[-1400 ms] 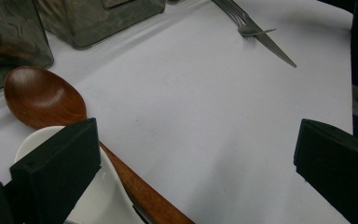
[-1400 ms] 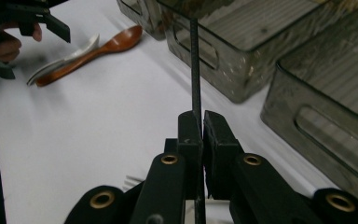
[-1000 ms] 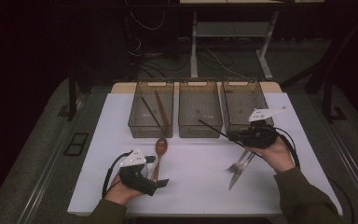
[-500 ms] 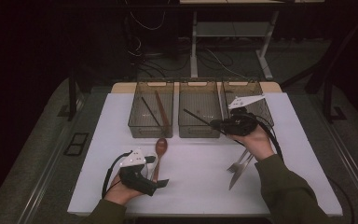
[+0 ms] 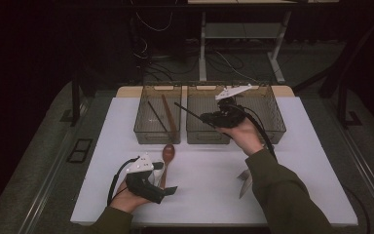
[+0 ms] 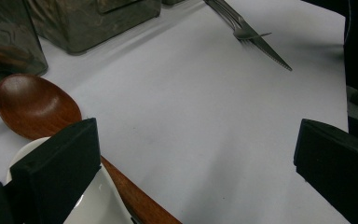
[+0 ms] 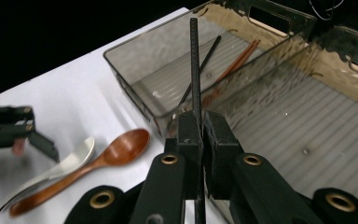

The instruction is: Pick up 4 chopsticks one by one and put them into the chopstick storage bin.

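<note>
A black chopstick (image 7: 194, 60) stands clamped near its lower end between the shut fingers of the right gripper (image 5: 209, 117), its long free length jutting ahead of the fingers over the wall shared by the left bin (image 5: 141, 131) and the middle bin (image 5: 195, 136). Beyond the fingers, inside the left bin, lie a second black chopstick (image 7: 200, 70) and a pair of reddish wooden ones (image 7: 235, 60), so the held stick looks bound for that compartment.

The chief risk is the grip itself: held so far from its middle, the thin stick could pivot between the pads and swing off line, or slip out before it clears the rim. Its tip could also catch on the dividing wall and drop the stick into the wrong bin, or nudge the light plastic container across the tabletop (image 5: 204, 190).

The left gripper (image 5: 168, 191) rests low on the tabletop, its fingers spread wide and holding nothing; just beside its left finger lie a wooden spoon (image 6: 37, 105) and a white spoon (image 6: 93, 205), close enough to be jostled. Well ahead of those fingers, a fork and knife (image 6: 254, 35) wait crossed on the white surface, near the person's right sleeve (image 5: 282, 195), which could brush them in passing.
</note>
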`<state>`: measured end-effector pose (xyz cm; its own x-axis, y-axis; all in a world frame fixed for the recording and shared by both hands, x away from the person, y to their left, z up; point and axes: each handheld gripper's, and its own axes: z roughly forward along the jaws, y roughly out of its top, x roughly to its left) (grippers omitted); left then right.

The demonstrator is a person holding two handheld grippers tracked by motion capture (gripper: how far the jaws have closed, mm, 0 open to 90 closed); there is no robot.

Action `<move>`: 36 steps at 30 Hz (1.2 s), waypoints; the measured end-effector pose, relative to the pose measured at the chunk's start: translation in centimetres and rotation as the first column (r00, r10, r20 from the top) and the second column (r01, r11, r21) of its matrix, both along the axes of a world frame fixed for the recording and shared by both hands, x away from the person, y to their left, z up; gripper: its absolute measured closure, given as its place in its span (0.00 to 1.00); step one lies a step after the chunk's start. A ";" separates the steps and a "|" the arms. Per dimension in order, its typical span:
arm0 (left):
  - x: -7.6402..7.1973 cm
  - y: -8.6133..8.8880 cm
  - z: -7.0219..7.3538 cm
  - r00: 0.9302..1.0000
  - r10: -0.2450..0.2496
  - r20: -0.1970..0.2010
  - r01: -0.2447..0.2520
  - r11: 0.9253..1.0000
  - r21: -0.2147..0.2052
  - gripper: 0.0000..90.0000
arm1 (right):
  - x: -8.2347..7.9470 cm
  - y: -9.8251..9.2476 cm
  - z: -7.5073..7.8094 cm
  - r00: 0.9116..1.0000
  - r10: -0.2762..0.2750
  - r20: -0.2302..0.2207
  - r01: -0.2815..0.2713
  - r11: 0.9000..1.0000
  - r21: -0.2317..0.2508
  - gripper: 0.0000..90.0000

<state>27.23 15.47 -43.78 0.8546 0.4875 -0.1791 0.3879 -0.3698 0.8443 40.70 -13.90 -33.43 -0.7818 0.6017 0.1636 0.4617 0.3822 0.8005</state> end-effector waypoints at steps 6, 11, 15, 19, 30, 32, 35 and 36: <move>-0.1 0.1 0.1 1.000 -0.008 0.006 0.008 1.000 0.004 0.00 | 1.7 2.9 0.3 1.000 0.004 0.000 -0.004 0.999 -0.034 0.95; -0.2 0.1 0.1 1.000 -0.009 0.005 0.009 1.000 0.004 0.00 | 3.1 5.3 0.2 1.000 -0.002 -0.010 0.001 0.998 -0.056 0.95; -0.3 0.2 0.1 1.000 -0.007 0.005 0.007 1.000 0.003 0.00 | 4.3 7.2 -0.3 1.000 -0.002 -0.023 0.000 0.996 -0.084 0.95; -0.3 0.2 0.1 1.000 -0.005 0.001 0.005 1.000 -0.005 0.00 | 5.4 9.0 -0.7 0.999 -0.014 -0.038 0.010 0.995 -0.100 0.95; -0.2 0.2 0.1 1.000 -0.013 -0.001 0.013 1.000 -0.009 0.00 | 7.4 12.6 -2.0 0.996 -0.052 -0.068 0.042 0.990 -0.133 0.95; -0.3 0.1 0.1 1.000 -0.014 -0.002 0.014 1.000 -0.011 0.00 | 7.8 13.2 -2.2 0.996 -0.056 -0.070 0.046 0.989 -0.144 0.95; -0.3 0.1 0.1 1.000 -0.015 -0.004 0.015 1.000 -0.011 0.00 | 8.6 13.9 -2.9 0.994 -0.074 -0.079 0.060 0.984 -0.168 0.95; -0.3 0.1 0.1 1.000 -0.016 -0.006 0.016 1.000 -0.009 0.00 | 8.8 14.0 -3.1 0.993 -0.084 -0.082 0.069 0.983 -0.172 0.95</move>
<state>26.92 15.60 -43.65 0.8611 0.4721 -0.1888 0.3871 -0.3681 0.8454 49.48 0.14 -36.53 -0.7191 0.6841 0.1217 0.5613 0.4687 0.6821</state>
